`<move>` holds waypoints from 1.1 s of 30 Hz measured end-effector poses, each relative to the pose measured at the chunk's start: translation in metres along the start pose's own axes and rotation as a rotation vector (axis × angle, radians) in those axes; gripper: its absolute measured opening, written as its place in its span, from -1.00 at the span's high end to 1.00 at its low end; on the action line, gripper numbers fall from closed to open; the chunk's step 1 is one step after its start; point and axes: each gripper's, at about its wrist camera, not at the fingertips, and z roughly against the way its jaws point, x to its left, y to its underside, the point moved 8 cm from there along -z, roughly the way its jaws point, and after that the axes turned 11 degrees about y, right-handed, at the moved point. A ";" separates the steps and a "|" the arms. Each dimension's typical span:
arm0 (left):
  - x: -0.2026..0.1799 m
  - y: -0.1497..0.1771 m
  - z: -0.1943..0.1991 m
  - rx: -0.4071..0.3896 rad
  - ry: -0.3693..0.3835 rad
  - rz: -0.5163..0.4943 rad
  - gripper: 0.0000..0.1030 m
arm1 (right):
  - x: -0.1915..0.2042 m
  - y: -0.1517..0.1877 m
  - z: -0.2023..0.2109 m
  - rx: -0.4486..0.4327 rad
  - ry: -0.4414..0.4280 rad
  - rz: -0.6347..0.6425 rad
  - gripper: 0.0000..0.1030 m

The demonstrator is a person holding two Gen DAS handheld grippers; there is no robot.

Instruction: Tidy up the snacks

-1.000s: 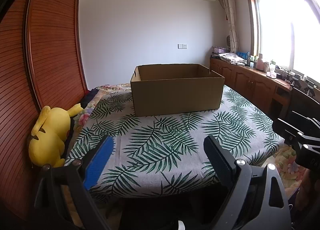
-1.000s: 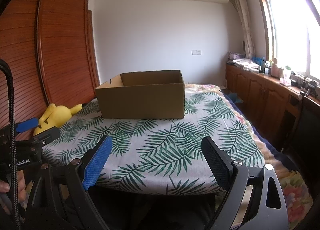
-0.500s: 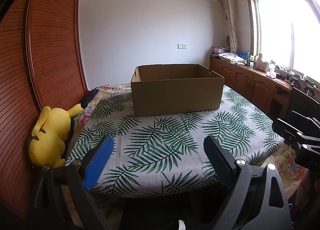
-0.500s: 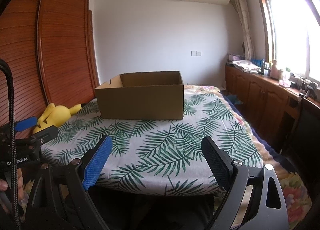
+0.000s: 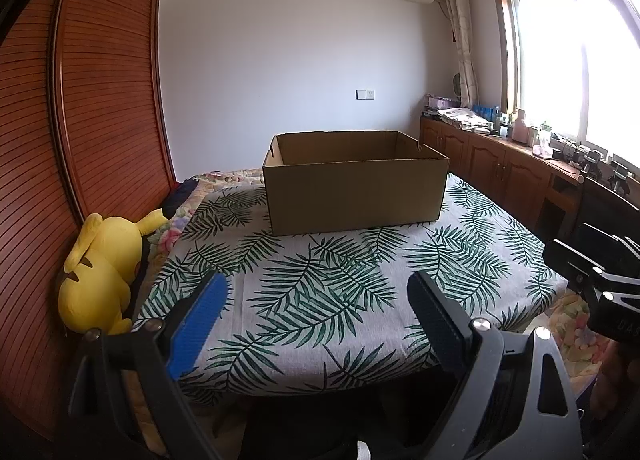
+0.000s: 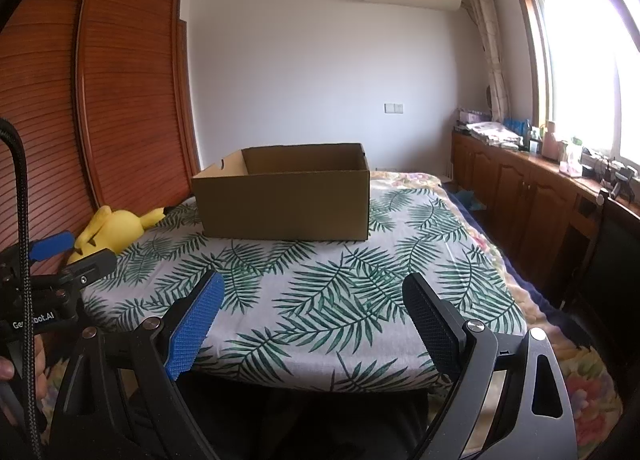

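Observation:
An open brown cardboard box stands on a palm-leaf cloth covering the bed; it also shows in the right wrist view. Its inside is hidden from here. No snacks are in view. My left gripper is open and empty, held in front of the bed's near edge. My right gripper is open and empty at the same near edge, to the right of the left one. The left gripper shows at the left of the right wrist view.
A yellow plush toy lies at the bed's left edge against a wooden slatted wardrobe. A wooden cabinet with clutter runs under the window on the right. A dark chair stands at the right.
The right wrist view has shifted slightly, with the box a little lower. The left gripper has not visibly moved. Both stay open.

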 end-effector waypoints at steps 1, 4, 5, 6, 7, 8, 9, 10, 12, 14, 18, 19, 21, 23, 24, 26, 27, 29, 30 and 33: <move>0.001 0.000 0.000 0.000 0.001 0.002 -0.80 | 0.000 0.000 0.000 -0.001 0.001 0.001 -0.79; 0.002 -0.001 0.000 -0.002 0.001 0.004 -0.80 | 0.001 -0.001 0.000 -0.004 0.000 0.005 -0.79; 0.002 -0.001 -0.001 -0.001 0.001 0.004 -0.80 | 0.001 -0.001 0.000 -0.006 0.000 0.007 -0.79; 0.002 -0.001 -0.001 0.002 0.003 0.005 -0.80 | 0.001 -0.001 0.000 -0.007 0.000 0.007 -0.79; 0.002 0.000 -0.001 0.003 0.003 0.005 -0.80 | 0.001 -0.001 0.000 -0.006 -0.001 0.008 -0.79; 0.002 0.000 -0.001 0.002 0.003 0.004 -0.80 | 0.002 -0.001 0.000 -0.006 -0.002 0.008 -0.79; 0.002 0.000 -0.001 0.002 0.002 0.002 -0.80 | 0.002 -0.001 0.001 -0.008 -0.002 0.009 -0.79; 0.002 -0.001 -0.001 0.002 0.002 0.001 -0.80 | 0.003 -0.001 0.001 -0.008 -0.002 0.009 -0.79; 0.002 -0.001 -0.001 0.001 0.003 0.001 -0.80 | 0.003 -0.001 0.001 -0.008 -0.003 0.011 -0.79; 0.001 0.000 -0.001 0.002 0.003 0.001 -0.80 | 0.003 -0.001 0.001 -0.008 -0.003 0.012 -0.79; 0.000 0.000 -0.001 0.002 0.001 0.003 -0.80 | 0.003 -0.001 0.001 -0.008 -0.003 0.012 -0.79; 0.001 0.000 -0.001 0.002 0.002 0.004 -0.80 | 0.003 -0.001 0.001 -0.008 -0.002 0.013 -0.79; 0.000 0.000 0.000 0.001 0.001 0.003 -0.80 | 0.003 -0.001 0.001 -0.009 -0.003 0.013 -0.79; 0.001 0.000 0.000 0.000 0.001 0.002 -0.80 | 0.003 -0.001 0.001 -0.010 -0.002 0.014 -0.79; 0.000 -0.001 0.000 0.000 0.001 0.002 -0.80 | 0.003 -0.001 0.001 -0.010 -0.002 0.014 -0.79; 0.001 0.000 0.000 0.000 0.001 0.003 -0.80 | 0.003 -0.001 0.001 -0.010 -0.002 0.013 -0.79; 0.001 -0.001 0.000 -0.001 0.001 0.003 -0.80 | 0.003 -0.001 0.001 -0.010 -0.002 0.013 -0.79; 0.001 -0.001 0.000 -0.001 0.001 0.003 -0.80 | 0.003 -0.001 0.001 -0.010 -0.001 0.014 -0.79; 0.002 -0.001 0.000 -0.001 0.001 0.005 -0.80 | 0.003 -0.001 0.001 -0.011 -0.001 0.014 -0.79; 0.003 -0.001 -0.001 0.000 0.002 0.005 -0.80 | 0.003 0.000 0.001 -0.011 -0.001 0.013 -0.79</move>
